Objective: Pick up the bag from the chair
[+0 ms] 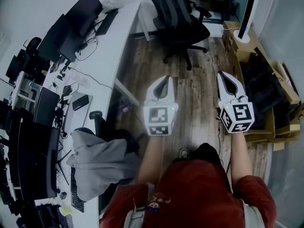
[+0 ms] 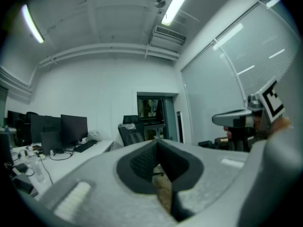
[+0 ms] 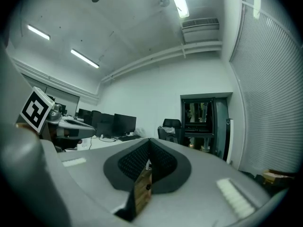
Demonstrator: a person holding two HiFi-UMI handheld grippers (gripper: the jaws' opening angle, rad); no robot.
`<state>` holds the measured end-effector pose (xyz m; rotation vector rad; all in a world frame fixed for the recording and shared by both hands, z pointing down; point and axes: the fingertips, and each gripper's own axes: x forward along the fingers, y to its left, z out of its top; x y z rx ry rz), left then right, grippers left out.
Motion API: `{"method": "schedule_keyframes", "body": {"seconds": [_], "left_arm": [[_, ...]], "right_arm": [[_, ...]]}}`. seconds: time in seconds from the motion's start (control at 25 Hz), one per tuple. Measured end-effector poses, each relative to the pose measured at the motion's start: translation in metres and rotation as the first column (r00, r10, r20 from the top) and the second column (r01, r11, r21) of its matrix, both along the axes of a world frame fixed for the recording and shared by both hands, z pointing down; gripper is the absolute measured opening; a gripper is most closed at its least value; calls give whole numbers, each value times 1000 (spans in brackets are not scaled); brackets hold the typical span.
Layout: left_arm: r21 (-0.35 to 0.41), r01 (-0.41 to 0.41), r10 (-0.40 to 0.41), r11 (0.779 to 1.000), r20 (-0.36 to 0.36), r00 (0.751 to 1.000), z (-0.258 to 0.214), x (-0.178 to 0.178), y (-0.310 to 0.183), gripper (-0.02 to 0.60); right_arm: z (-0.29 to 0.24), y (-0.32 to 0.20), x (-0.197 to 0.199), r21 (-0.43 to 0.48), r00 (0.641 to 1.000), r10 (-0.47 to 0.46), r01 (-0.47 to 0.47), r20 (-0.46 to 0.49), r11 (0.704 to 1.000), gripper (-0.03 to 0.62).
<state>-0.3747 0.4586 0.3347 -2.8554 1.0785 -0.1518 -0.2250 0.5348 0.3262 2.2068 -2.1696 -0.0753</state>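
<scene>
both tongs are clenched on nothing. left gripper (image 1: 163, 81) and right gripper (image 1: 227, 78) hover side by side over the wood floor (image 1: 199, 103). the black office chair (image 1: 183, 20) stands at twelve o'clock, well apart. the bag (image 2: 128, 125) is perhaps the pale bundle on it.

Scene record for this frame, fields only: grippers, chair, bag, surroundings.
left gripper: jaws together, empty, over the wooden floor
right gripper: jaws together, empty
chair: black office chair, ahead of both grippers, untouched
bag: probably the dark bulk on the chair; hard to tell apart
desk: white, left side, monitors on it
</scene>
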Motion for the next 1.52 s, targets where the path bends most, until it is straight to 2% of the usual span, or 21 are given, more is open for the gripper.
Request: {"method": "schedule_keyframes", "body": {"seconds": [0.2,0.52,1.08,1.52], "left_arm": [[-8,-4,4,1000,9,1000,9,12,-20,-3],[-14,-1,2,1000,52,999,20,62,-80,-3],[-25,44,-42,999,82,996,15,194,-228,-3],[-11,65,-64,998,100,993,8,292,-316,-3]], "right_arm": [[8,-19,13,-4,1000,22,-23,-10,1000,1],[18,-80,65,-15,999,25,-25,22,1000,2],[19,-230,201,-35,998,5,-3,57,999,2],[16,-321,298,-29,997,-21,23,81,999,2]]}}
